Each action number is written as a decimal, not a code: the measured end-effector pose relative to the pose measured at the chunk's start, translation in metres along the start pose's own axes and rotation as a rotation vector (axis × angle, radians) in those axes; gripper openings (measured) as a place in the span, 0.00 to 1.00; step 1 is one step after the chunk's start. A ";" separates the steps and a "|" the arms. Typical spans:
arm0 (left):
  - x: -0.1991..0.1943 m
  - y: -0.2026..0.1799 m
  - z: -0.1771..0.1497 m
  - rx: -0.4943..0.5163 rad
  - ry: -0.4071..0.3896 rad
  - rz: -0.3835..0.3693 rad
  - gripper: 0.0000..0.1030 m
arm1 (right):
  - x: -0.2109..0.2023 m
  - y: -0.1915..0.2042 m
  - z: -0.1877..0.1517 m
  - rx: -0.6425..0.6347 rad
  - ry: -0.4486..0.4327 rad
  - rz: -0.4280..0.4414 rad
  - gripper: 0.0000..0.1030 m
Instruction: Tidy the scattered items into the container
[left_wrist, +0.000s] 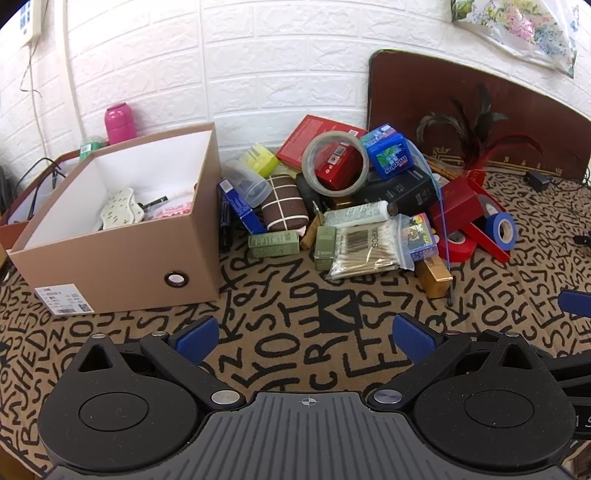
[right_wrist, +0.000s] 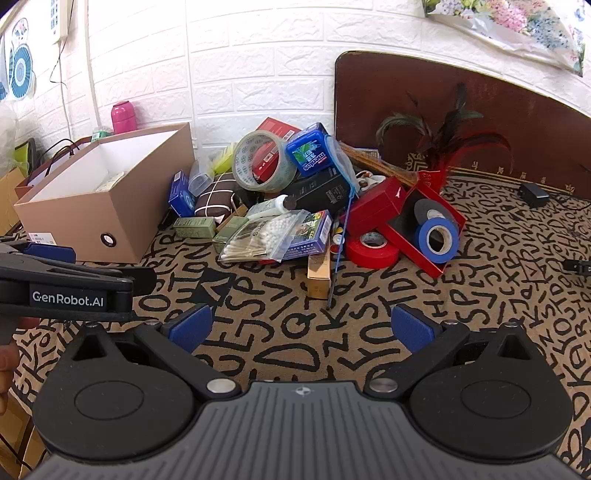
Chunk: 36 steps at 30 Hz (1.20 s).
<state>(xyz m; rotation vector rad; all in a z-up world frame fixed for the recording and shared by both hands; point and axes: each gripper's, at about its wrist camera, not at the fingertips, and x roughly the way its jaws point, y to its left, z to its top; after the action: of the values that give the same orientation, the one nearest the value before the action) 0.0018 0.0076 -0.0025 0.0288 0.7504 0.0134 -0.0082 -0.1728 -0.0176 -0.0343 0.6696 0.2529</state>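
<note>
A brown cardboard box stands open at the left and holds a few small items; it also shows in the right wrist view. To its right lies a pile: a clear tape roll, a blue mint tin, a bag of cotton swabs, green boxes, a brown pouch, red tape and blue tape. My left gripper is open and empty, short of the pile. My right gripper is open and empty, beside the left gripper's body.
A letter-patterned cloth covers the table. A brown board and a feather duster lean at the back right against the white brick wall. A pink bottle stands behind the box. A black adapter with cable lies far right.
</note>
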 end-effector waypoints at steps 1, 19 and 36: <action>0.001 0.000 0.000 -0.001 0.002 0.000 1.00 | 0.001 0.000 0.000 -0.002 0.001 0.002 1.00; 0.022 0.003 0.007 -0.014 0.041 0.007 1.00 | 0.024 0.001 0.004 -0.011 0.039 0.022 1.00; 0.050 -0.001 0.016 -0.008 0.084 0.008 1.00 | 0.049 -0.007 0.007 -0.003 0.076 0.032 1.00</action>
<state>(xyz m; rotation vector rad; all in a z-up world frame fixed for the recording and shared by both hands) 0.0489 0.0070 -0.0252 0.0236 0.8344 0.0257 0.0343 -0.1680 -0.0430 -0.0363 0.7462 0.2845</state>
